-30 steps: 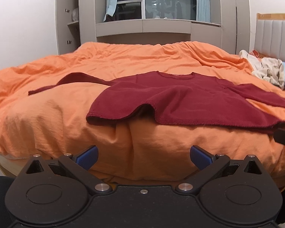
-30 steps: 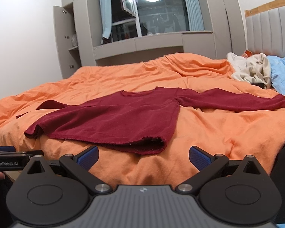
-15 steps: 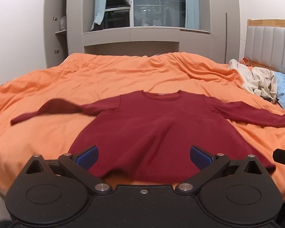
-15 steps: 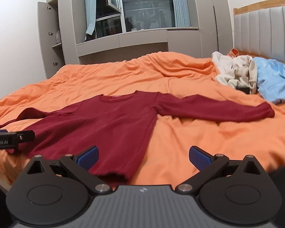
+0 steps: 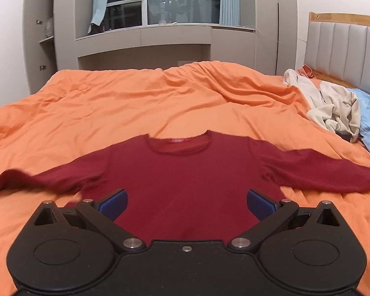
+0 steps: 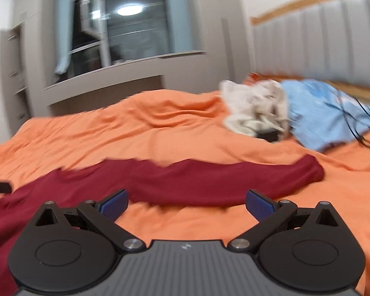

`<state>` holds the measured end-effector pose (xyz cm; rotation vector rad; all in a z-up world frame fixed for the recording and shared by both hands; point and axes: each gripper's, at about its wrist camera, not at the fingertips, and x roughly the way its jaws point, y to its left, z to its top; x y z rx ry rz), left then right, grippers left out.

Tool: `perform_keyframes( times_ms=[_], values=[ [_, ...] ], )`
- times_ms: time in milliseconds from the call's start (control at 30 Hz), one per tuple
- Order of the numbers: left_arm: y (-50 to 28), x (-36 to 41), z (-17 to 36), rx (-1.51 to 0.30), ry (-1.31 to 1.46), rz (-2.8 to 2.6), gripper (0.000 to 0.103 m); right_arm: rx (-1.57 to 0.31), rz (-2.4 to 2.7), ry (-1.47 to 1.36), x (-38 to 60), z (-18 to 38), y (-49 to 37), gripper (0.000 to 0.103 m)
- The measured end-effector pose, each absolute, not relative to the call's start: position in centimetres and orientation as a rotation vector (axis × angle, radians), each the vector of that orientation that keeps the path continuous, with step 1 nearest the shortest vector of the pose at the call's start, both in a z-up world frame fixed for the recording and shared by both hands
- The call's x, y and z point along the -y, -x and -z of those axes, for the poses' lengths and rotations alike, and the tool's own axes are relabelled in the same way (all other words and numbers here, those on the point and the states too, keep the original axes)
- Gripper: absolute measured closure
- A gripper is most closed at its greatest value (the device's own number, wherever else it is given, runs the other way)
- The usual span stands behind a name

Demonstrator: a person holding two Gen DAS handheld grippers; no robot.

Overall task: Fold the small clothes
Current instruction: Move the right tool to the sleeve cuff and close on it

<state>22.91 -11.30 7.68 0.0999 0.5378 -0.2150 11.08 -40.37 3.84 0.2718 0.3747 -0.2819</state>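
**Inspector A:** Across the whole lower scene runs the bed (image 5: 135,103), covered by a rumpled orange duvet (image 5: 91,113). Behind it stands a grey wardrobe and window unit (image 5: 145,39), and a grey padded headboard (image 5: 345,51) with a wooden rim is on the right. Confirm the garment?

**Inspector B:** Confirmed. One dark red long-sleeved top (image 5: 185,172) lies flat on the duvet, neckline away from the camera and both sleeves spread out sideways. In the right wrist view its right sleeve (image 6: 222,182) stretches across the frame, cuff end toward the headboard side; that view is motion-blurred.

**Inspector A:** Other textiles?

**Inspector B:** A crumpled cream garment (image 5: 333,106) lies near the headboard, with a light blue cloth (image 6: 328,116) just beside it and touching it. A small dark item sits at the cream garment's lower edge; I cannot identify it.

**Inspector A:** And the tongs?

**Inspector B:** Left tongs (image 5: 187,201): spread wide, blue pads apart, holding nothing, positioned over the body of the red top. Whether they touch the fabric, I cannot tell. Right tongs (image 6: 186,201): likewise spread wide and empty, positioned over bare duvet just short of the sleeve. A black part of the left tool shows at the left edge of the right wrist view.
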Motion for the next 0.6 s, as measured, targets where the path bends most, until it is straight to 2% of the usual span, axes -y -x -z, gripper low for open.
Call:
perform_keyframes(
  times_ms=[267,600],
  values=[
    [-29.7,16.1,-4.8,-0.544,-0.079,0.277,0.0,-0.392,0.435,-0.471,51.2,-2.1,-16.1,0.0],
    [-33.9,18.4,-1.8,-0.611,-0.097,0.243,0.0,-0.448,0.549,-0.572,56.9,1.2,-18.4,0.0]
  ],
)
